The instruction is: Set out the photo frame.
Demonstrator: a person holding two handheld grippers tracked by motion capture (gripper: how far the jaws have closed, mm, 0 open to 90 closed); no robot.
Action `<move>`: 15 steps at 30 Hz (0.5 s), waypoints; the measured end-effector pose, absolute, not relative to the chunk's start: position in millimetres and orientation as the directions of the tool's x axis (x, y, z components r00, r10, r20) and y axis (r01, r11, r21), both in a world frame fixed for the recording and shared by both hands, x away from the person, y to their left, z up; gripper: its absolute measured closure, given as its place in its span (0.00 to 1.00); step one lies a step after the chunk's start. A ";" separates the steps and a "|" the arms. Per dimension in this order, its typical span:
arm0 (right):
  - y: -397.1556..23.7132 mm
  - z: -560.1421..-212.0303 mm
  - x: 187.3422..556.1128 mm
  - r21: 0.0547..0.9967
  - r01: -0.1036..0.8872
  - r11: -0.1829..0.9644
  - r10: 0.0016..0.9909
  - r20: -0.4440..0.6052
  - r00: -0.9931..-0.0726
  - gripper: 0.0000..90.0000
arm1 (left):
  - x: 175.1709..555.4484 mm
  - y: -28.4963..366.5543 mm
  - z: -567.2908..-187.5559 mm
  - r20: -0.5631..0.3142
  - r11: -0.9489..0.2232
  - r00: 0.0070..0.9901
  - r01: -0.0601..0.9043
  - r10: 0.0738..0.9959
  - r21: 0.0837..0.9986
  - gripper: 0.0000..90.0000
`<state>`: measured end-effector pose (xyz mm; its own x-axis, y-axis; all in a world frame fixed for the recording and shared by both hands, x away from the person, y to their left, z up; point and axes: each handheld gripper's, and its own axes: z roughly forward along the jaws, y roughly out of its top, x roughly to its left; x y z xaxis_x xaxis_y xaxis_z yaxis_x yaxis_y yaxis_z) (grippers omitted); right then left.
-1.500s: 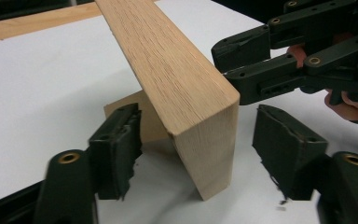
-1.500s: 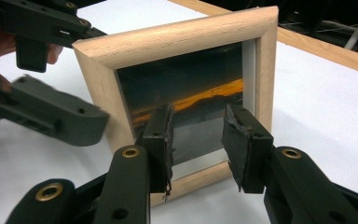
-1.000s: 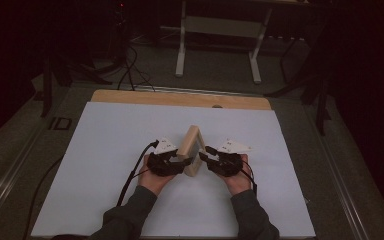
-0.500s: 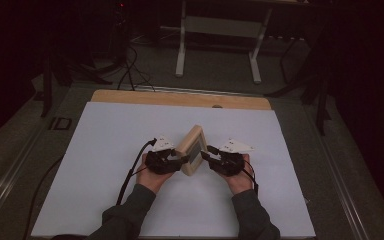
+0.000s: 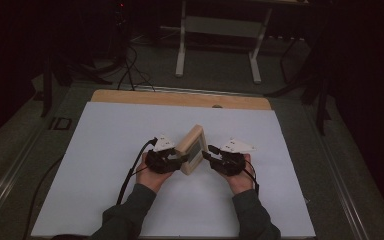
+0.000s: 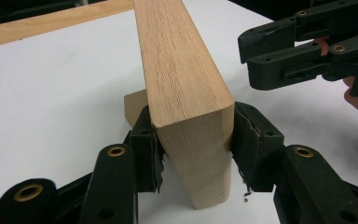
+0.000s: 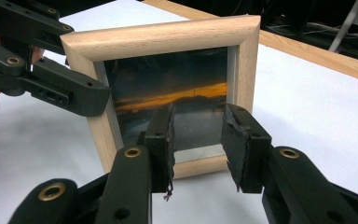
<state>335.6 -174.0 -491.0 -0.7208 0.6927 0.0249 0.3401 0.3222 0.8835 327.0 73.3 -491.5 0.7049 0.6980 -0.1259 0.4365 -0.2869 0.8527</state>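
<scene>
White table (image 5: 105, 165), high view: frame (image 5: 192, 148) upright at centre, between both grippers. Left gripper view: left gripper (image 6: 193, 144), jaws just closed in, clamps frame's edge — grip secured. Right gripper view: right gripper (image 7: 196, 135) half-open before glass, holding nothing.

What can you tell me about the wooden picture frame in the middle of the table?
The picture frame is small, square and deep, of pale wood, with a pane showing a dark scene crossed by an orange streak. It stands upright on the white table. The left gripper clamps its near edge, jaws having just closed. The right gripper faces the pane, jaws apart.
</scene>
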 end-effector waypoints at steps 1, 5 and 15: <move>-174.1 -491.1 335.7 0.884 0.340 0.322 0.693 0.024 -0.721 0.71 | 327.1 73.5 -491.3 -0.123 -0.288 0.702 0.437 0.701 0.852 0.63; -174.0 -491.3 335.7 0.884 0.339 0.323 0.693 0.023 -0.721 0.71 | 327.9 74.5 -490.8 -0.115 -0.282 0.684 0.441 0.721 0.852 0.62; -173.1 -491.4 335.4 0.884 0.336 0.325 0.690 0.022 -0.724 0.71 | 327.0 64.4 -492.9 -0.116 -0.242 0.641 0.442 0.759 0.864 0.63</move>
<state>335.4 -173.1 -491.4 -0.7237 0.6897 0.0219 0.3360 0.3245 0.8842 327.0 64.4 -492.9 0.6412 0.7585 -0.1161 0.4422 -0.2415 0.8638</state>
